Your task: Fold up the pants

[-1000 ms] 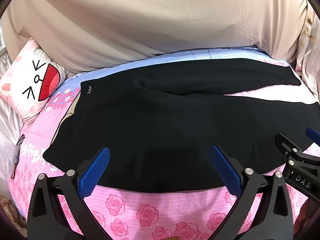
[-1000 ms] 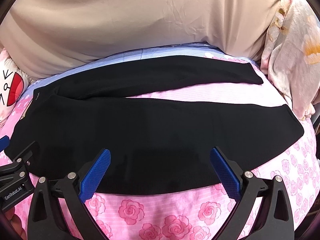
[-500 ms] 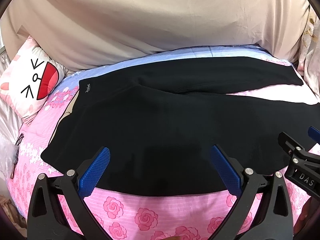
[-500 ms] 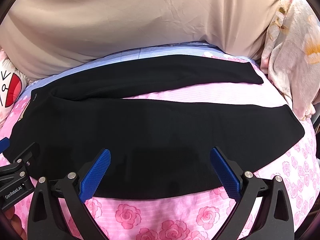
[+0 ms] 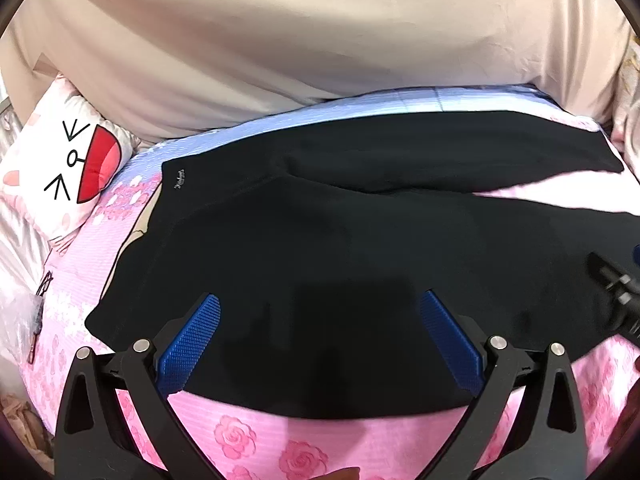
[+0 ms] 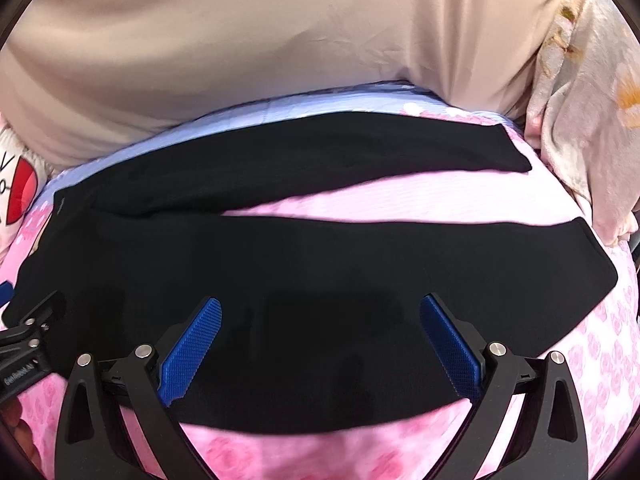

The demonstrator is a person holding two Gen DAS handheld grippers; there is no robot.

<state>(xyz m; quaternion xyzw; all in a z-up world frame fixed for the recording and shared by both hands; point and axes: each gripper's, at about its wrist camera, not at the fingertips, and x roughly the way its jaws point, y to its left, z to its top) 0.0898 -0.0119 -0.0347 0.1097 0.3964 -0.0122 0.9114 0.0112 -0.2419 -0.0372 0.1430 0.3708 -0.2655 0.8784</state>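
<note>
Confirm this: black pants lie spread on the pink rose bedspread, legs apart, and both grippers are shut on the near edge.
Not quite. The left gripper and right gripper are open, jaws wide above the black pants, as each wrist view shows. The rest holds on the pink rose bedspread.

One pair of black pants (image 5: 320,264), one cartoon pillow (image 5: 68,168), two grippers.

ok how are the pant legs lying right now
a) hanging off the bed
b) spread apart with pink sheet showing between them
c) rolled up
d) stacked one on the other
b: in the right wrist view the pants lie flat with their two legs splayed, a wedge of pink sheet bare between them.
</note>
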